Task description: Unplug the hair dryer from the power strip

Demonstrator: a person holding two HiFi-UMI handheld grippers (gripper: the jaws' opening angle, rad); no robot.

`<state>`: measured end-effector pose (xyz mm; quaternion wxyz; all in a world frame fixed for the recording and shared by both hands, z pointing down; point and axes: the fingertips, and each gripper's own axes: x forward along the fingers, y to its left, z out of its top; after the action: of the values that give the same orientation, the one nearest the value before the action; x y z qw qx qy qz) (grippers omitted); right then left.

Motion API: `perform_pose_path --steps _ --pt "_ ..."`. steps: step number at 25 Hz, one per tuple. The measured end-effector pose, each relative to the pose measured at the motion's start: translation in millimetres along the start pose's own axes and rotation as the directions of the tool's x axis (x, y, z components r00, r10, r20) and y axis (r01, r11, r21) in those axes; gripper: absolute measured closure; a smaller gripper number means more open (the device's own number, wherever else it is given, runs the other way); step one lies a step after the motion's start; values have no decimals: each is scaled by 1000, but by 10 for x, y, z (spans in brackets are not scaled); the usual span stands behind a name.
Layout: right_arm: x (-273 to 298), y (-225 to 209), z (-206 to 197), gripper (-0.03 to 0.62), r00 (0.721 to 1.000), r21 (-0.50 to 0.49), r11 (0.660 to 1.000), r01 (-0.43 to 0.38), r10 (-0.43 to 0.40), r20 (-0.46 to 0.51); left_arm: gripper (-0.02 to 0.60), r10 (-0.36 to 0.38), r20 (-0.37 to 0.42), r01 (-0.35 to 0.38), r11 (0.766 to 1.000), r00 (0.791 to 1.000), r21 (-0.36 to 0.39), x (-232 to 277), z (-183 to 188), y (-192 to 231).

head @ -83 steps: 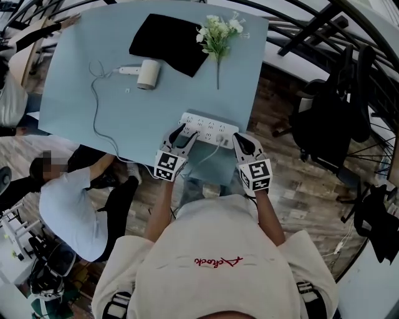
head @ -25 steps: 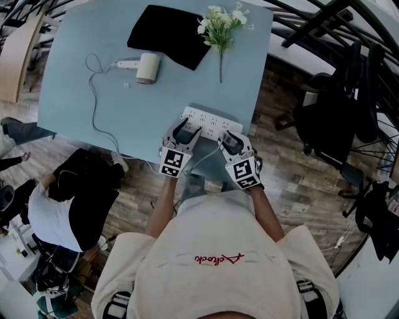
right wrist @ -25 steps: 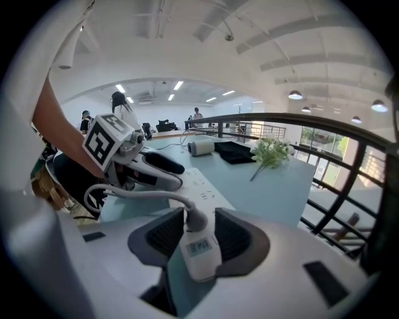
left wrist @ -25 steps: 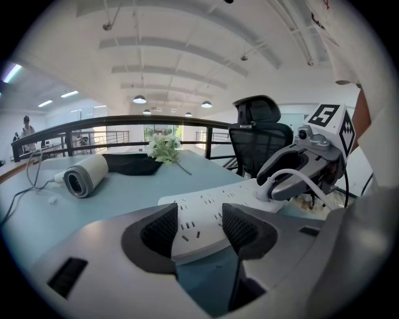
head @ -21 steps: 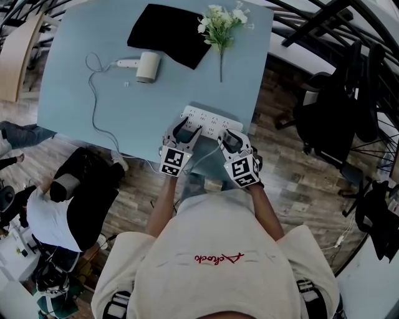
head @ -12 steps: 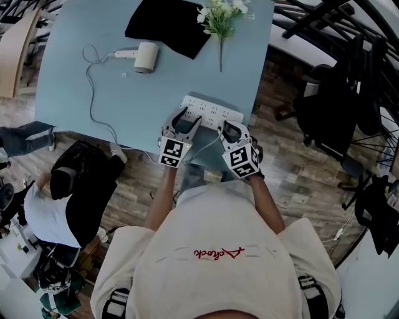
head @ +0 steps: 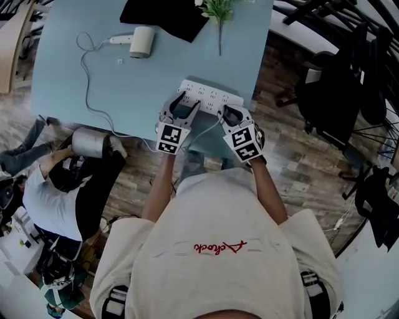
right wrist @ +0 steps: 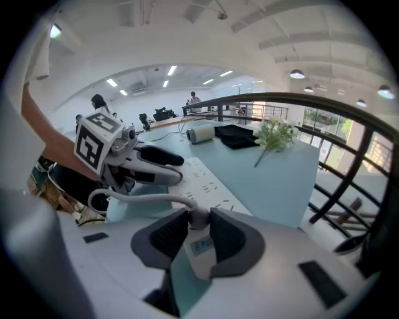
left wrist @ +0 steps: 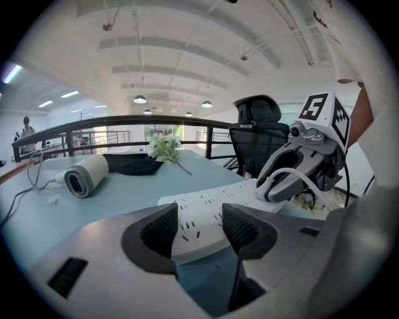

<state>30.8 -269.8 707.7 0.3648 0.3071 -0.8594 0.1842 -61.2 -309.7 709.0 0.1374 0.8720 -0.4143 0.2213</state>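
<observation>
Table, pale blue and matte, spreads out ahead of both pairs of fingers. It stands on a wood-plank floor, with a dark railing past its far edge and a black office chair off to the right of the right fingers. A person crouches on the floor to the left of the left fingers.

Well beyond the left fingertips lies the white hair dryer, its cord trailing back towards the near table edge. A black cloth and a sprig of flowers lie farther off still. The power strip lies at the near edge, right at the fingertips.

The left gripper has its pads closed against the strip's left end, one on each side. The right gripper grips the white plug at the strip's right end. Its jaws have just been closing, and both pads now press on the plug, which is still seated on the strip.

A few seconds earlier the right gripper stood beside the strip's right end; it has since come in onto the plug, while the left gripper has kept its place. The table now sits higher in the head view, so the upper edge cuts off the cloth and flowers. The person on the floor has changed posture.
</observation>
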Motion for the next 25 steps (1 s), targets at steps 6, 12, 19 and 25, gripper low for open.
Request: perform_pose_path --steps 6,12,19,25 --pt "10 -26 8 476 999 116 993 -39 40 -4 371 2 -2 -2 1000 1000 0 -1 -8 -5" --pt "5 -22 30 477 999 130 990 -46 49 -19 371 10 -8 -10 1000 1000 -4 4 -9 4" --pt "-19 -3 51 479 999 101 994 -42 44 -23 371 16 -21 -16 1000 1000 -4 -3 -10 -3" --pt "-49 25 37 480 997 93 994 -54 59 -44 373 29 -21 -30 999 999 -26 -15 -4 0"
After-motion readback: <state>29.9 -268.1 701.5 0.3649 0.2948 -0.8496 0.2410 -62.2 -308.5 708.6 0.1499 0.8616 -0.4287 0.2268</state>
